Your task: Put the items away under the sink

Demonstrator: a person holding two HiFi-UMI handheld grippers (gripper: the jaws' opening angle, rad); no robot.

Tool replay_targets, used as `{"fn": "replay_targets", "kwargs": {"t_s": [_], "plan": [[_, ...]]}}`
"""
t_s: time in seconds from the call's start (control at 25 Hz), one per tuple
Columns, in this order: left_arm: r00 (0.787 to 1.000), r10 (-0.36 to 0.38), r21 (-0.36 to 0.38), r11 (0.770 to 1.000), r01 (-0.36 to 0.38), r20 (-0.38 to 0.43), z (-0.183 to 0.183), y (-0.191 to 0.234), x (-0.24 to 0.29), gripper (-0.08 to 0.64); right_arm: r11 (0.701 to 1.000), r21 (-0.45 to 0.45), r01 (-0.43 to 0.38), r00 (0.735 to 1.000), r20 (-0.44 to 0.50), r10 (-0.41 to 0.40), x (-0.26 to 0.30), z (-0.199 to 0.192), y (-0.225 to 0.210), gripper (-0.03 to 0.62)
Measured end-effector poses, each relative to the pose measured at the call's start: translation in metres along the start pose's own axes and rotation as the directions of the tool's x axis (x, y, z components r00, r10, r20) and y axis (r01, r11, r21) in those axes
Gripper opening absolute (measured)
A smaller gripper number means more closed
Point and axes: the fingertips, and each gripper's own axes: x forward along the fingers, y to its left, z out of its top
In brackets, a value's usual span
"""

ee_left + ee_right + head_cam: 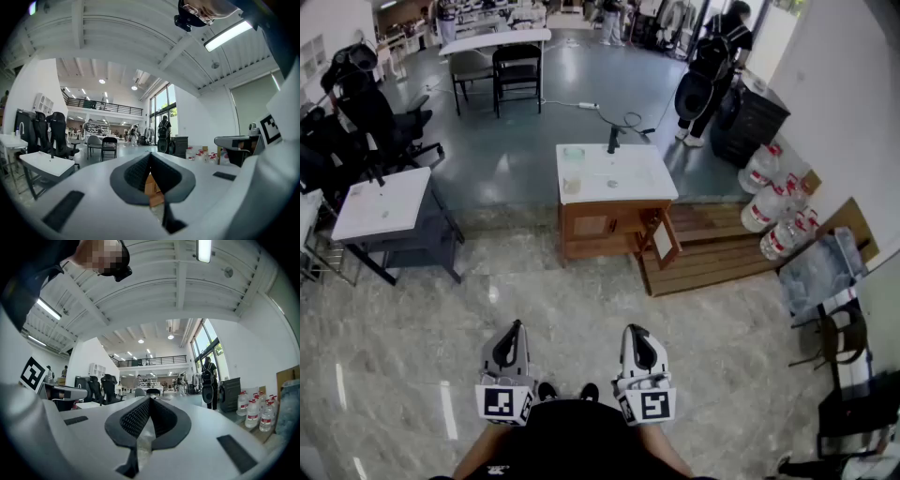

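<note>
The sink cabinet [609,223] is wooden with a white top [628,178] and a black faucet [612,141], and stands a few steps ahead of me in the head view. One cabinet door [664,240] hangs open at the front right. On the top's left side are a clear container [573,157] and a small tan item [571,187]. My left gripper [517,327] and right gripper [634,330] are held low, close to my body and far from the cabinet. Both are shut and hold nothing. A sliver of the cabinet [152,187] shows behind my left gripper [150,156]. My right gripper [149,401] points level into the hall.
A wooden platform [722,246] lies right of the cabinet, with several water jugs [769,202] beyond it. A grey table [384,206] stands at the left, a folding chair [842,339] at the right. A person with a backpack [709,66] stands far behind the cabinet.
</note>
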Motion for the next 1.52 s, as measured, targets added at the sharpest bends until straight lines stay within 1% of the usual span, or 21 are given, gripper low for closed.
{"fn": "replay_targets", "kwargs": {"t_s": [0.32,0.52,0.68,0.84,1.04,1.24,1.36,1.52], "plan": [[1.000,0.002,-0.015,1.000,-0.003,-0.030,-0.001,-0.005,0.006,0.005,1.000,0.006,0.014,0.999,-0.034,-0.014,-0.002,-0.008,-0.008,0.012],[0.999,-0.002,-0.018,1.000,0.001,-0.037,-0.002,-0.007,0.008,0.005,1.000,0.010,-0.006,1.000,-0.011,0.006,0.000,-0.003,-0.007,0.012],[0.999,-0.004,-0.018,1.000,0.003,-0.043,-0.006,-0.006,0.008,0.005,1.000,0.009,-0.006,1.000,-0.016,0.006,0.001,-0.006,-0.007,0.014],[1.000,-0.006,-0.013,1.000,0.006,-0.030,-0.005,-0.008,0.010,0.005,1.000,0.005,-0.020,1.000,-0.013,0.020,0.003,-0.003,-0.006,0.018],[1.000,-0.013,-0.012,1.000,0.013,-0.028,-0.006,-0.006,0.012,0.005,1.000,0.010,-0.010,1.000,-0.016,0.010,0.006,-0.006,-0.006,0.077],[1.000,-0.007,-0.015,1.000,0.007,-0.029,-0.006,-0.004,0.012,0.005,1.000,0.024,-0.009,1.000,-0.022,0.010,0.008,-0.006,-0.007,0.170],[0.999,-0.007,-0.012,1.000,0.006,-0.032,-0.006,-0.004,0.012,0.005,1.000,0.019,-0.012,1.000,-0.019,0.013,0.009,-0.006,-0.008,0.211],[0.999,-0.007,-0.019,1.000,0.007,-0.036,-0.006,-0.003,0.012,0.005,0.999,0.019,-0.032,0.999,-0.009,0.032,0.012,-0.003,-0.005,0.292]]}}
